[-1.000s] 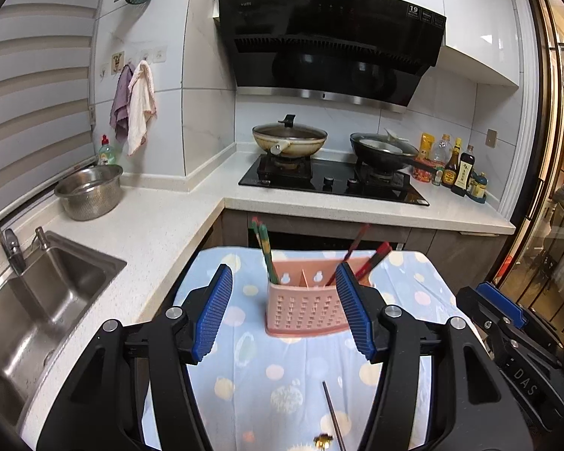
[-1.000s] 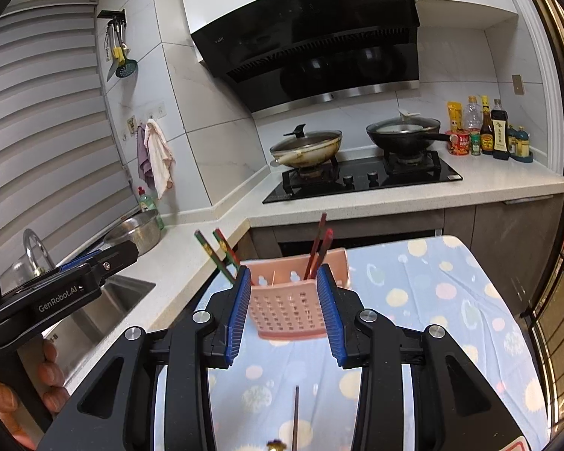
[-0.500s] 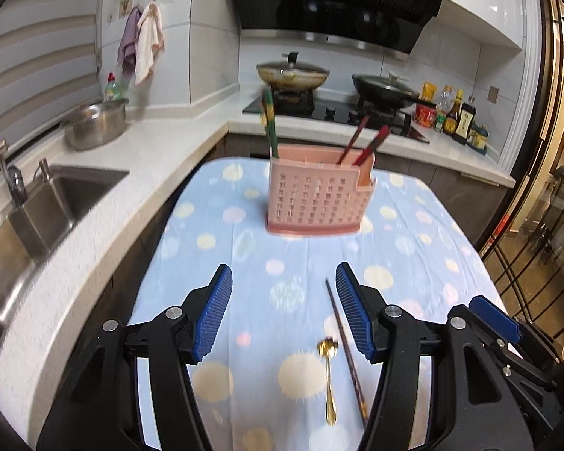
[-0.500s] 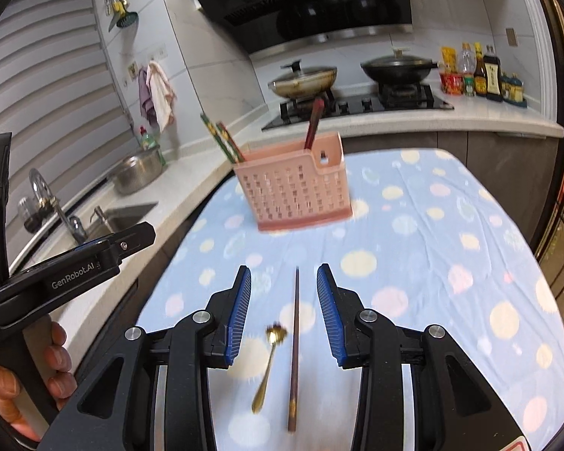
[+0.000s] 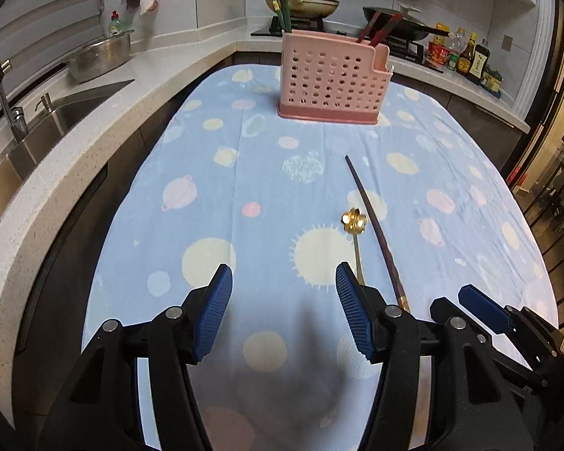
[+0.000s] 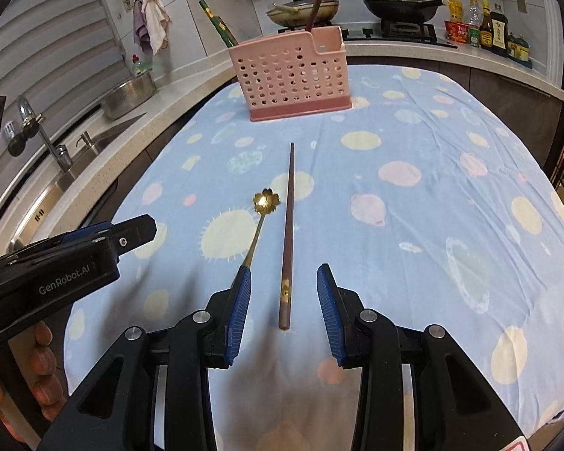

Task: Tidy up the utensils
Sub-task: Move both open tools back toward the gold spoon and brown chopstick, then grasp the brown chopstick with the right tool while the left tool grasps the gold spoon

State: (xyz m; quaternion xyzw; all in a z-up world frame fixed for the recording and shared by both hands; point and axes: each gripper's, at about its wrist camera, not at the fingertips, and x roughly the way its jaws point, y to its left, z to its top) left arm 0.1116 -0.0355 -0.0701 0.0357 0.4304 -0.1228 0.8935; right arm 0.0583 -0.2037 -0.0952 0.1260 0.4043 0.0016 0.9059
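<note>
A dark brown chopstick (image 6: pixel 287 233) lies lengthwise on the blue spotted cloth, its near end between the blue pads of my right gripper (image 6: pixel 284 282), which stands open above it. Just left of it lies a gold spoon (image 6: pixel 261 221) with a flower-shaped bowl. In the left wrist view the chopstick (image 5: pixel 374 221) and spoon (image 5: pixel 355 231) lie right of my left gripper (image 5: pixel 284 282), open and empty over bare cloth. A pink perforated utensil holder (image 5: pixel 331 79) stands at the far end of the table with green and red chopsticks in it; the holder (image 6: pixel 291 75) shows in both views.
A white counter (image 5: pixel 94 131) with a sink (image 5: pixel 37 127) and a steel bowl (image 5: pixel 99 54) runs along the left. Behind are a stove with pans (image 6: pixel 402 3) and sauce bottles (image 6: pixel 485 32). A hand (image 6: pixel 37 372) holds the left gripper at the lower left.
Both grippers have come down and tipped toward the table. The holder has slid up and away in view, and the spoon and chopstick now lie close in front of the fingers.
</note>
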